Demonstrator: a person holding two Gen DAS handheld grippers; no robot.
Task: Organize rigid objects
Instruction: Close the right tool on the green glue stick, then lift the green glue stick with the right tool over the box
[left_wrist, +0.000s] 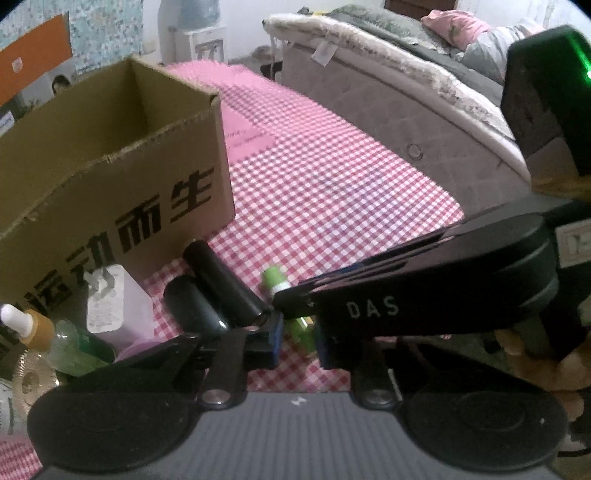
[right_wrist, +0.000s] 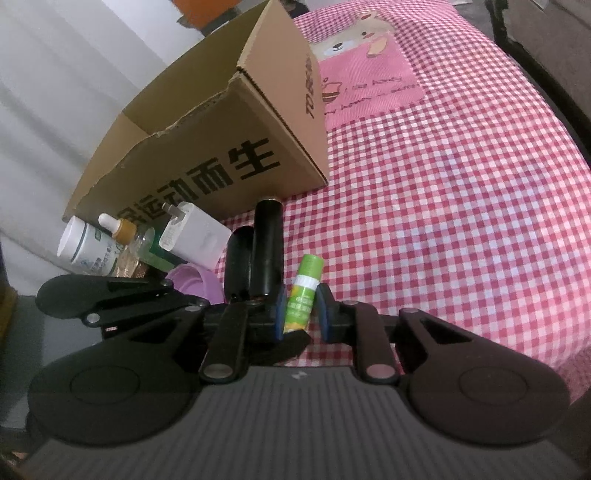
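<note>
A green glue stick (right_wrist: 303, 293) lies on the pink checked cloth between the blue pads of my right gripper (right_wrist: 302, 314); the jaws stand slightly apart around it, and contact is unclear. In the left wrist view the glue stick (left_wrist: 274, 279) lies partly under the right gripper's black finger. My left gripper (left_wrist: 298, 341) is low over the same spot, jaws narrowly apart with the glue stick's lower end between them. Two black cylinders (right_wrist: 264, 251) (left_wrist: 221, 288) lie just left. An open cardboard box (right_wrist: 221, 122) (left_wrist: 110, 177) stands behind.
A white charger (right_wrist: 197, 234) (left_wrist: 116, 306), a white bottle (right_wrist: 86, 245), a dropper bottle (right_wrist: 120, 227) (left_wrist: 27, 325), a clear green bottle (left_wrist: 75, 345) and a purple item (right_wrist: 192, 282) crowd the left. A bed (left_wrist: 406, 103) stands beyond the cloth.
</note>
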